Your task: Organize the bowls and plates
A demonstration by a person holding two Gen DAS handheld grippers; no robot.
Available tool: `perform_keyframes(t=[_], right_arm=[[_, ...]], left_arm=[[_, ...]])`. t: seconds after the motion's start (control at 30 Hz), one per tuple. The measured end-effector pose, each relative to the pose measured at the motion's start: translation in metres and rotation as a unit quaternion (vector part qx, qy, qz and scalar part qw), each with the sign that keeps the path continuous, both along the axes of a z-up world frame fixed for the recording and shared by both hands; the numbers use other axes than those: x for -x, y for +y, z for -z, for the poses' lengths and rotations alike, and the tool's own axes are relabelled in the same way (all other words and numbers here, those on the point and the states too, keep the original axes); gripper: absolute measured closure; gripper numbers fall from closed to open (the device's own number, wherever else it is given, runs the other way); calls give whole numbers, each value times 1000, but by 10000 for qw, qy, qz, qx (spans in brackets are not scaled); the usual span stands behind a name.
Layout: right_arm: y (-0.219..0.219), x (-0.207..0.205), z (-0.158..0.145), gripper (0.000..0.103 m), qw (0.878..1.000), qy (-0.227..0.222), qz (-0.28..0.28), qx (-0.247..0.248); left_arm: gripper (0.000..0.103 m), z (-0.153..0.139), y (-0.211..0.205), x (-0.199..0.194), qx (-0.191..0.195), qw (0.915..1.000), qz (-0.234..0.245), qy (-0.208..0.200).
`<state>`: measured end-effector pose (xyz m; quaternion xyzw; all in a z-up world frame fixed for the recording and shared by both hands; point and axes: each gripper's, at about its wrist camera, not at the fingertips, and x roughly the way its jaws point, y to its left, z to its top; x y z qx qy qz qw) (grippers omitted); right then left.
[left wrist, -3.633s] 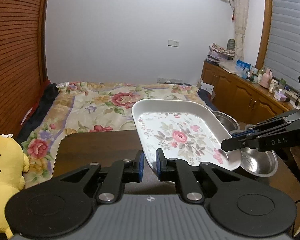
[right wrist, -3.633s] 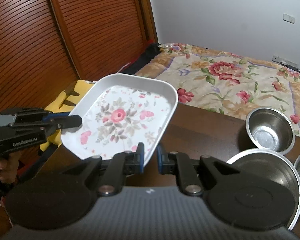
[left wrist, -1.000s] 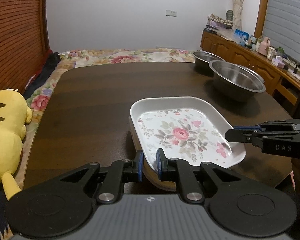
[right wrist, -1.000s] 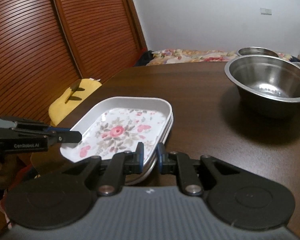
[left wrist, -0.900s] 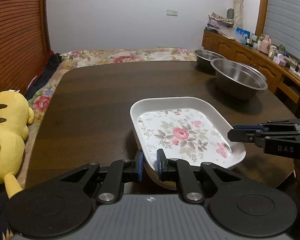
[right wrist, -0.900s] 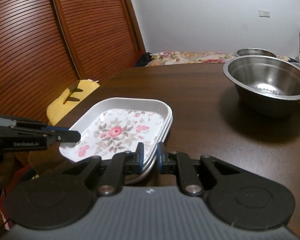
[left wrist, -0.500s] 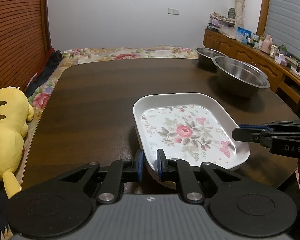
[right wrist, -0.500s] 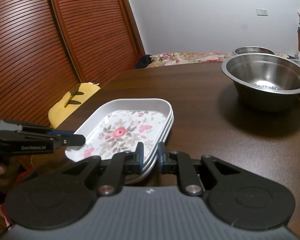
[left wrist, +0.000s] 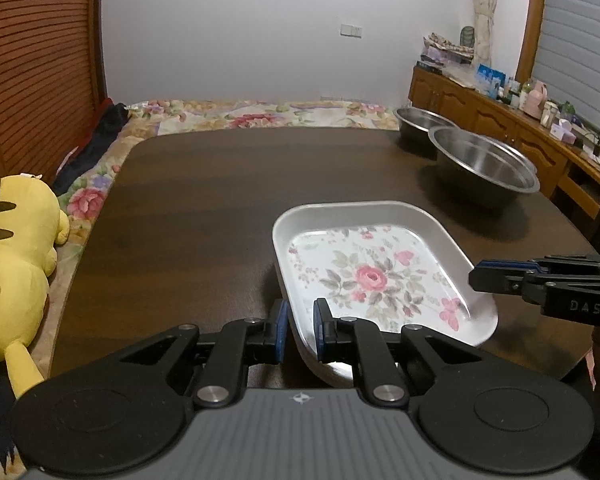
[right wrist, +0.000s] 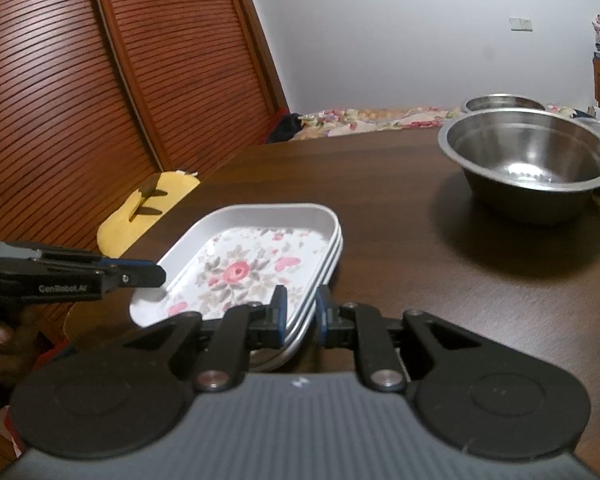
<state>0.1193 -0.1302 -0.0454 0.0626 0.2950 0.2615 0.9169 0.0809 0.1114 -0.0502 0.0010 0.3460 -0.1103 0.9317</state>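
A white floral plate lies on top of a stack of like plates near the front edge of the dark wooden table. My left gripper straddles the plate's near-left corner rim, one finger inside and one outside, closed narrowly on it. My right gripper holds the opposite corner rim the same way, and its tip shows in the left wrist view. A large steel bowl stands at the table's right, with a smaller steel bowl behind it.
A yellow plush toy sits off the table's left edge. A flower-patterned bed lies beyond the far edge, and a wooden sideboard with clutter runs along the right. Slatted wooden doors stand at the left.
The floral plate came down from the air onto the plate stack and now rests there. Over the last second, the gap between each gripper's fingers has widened a little.
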Motion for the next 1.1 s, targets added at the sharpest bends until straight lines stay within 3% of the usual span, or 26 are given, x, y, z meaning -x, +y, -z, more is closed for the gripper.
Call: perform_keyframes(t=[0.27,0.57,0.67,0.77,0.83,1.1], right_arm=[[-29,0,-26,85,9987,-430,270,-26],[-97,-12,-48,85,9909,-1000,871,204],[-119,-19,-47,73,9875,-1119,1072,298],[-137,-29,-43,72,9855,-1131,1224,306],[-147,-39,-39,65,9851,-1108,1288,277],[-172,-75,-15,65,9870,-913,1322,-11]], left_arm=[[87,-21,-9,-11,-5,9997,37,-256],[87,-42,-62,-44,-49,9975,484,-509],[86,-45,-83,-59,-66,9965,644,-524],[85,-45,-105,-75,-58,9959,762,-483],[84,-44,-120,-84,-31,9956,817,-457],[82,-35,-159,-113,92,9970,708,-302]])
